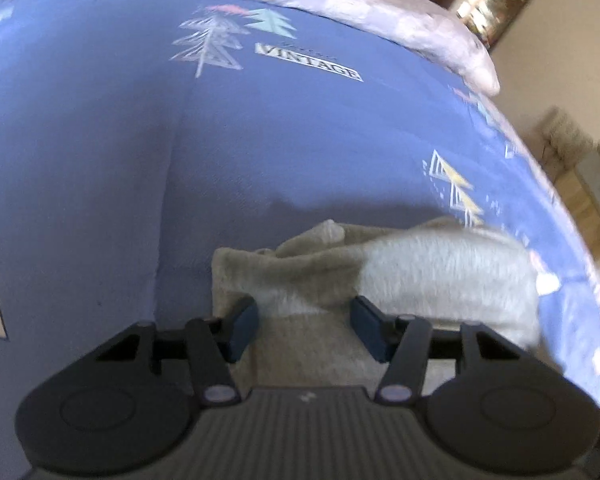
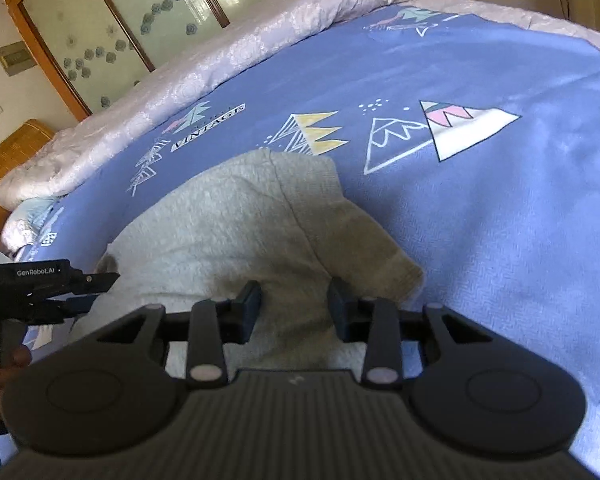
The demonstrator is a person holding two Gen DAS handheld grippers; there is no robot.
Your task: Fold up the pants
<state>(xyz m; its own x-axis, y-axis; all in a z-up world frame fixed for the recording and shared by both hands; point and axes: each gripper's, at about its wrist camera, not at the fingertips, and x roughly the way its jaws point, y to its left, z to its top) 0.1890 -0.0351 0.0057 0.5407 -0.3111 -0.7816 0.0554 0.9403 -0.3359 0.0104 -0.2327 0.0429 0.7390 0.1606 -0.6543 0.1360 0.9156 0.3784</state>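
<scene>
The grey fleece pants (image 2: pixel 236 216) lie bunched on the blue bed sheet (image 2: pixel 500 220). In the left wrist view the pants (image 1: pixel 420 276) sit right at my fingers, part in shadow and part sunlit. My left gripper (image 1: pixel 305 326) is open, its fingers standing on either side of a fold of the pants. My right gripper (image 2: pixel 296 312) is open over the near edge of the pants, with cloth between the fingers. The left gripper (image 2: pixel 96 292) also shows at the left edge of the right wrist view, at the pants' left side.
The sheet (image 1: pixel 280 140) has printed mountains and a "VINTAGE" label (image 1: pixel 308 62). A pale quilt (image 2: pixel 204 68) is rolled along the far side of the bed. A wooden headboard (image 2: pixel 12 152) and glass-panelled doors (image 2: pixel 140 8) stand behind. The bed edge (image 1: pixel 560 216) falls off at right.
</scene>
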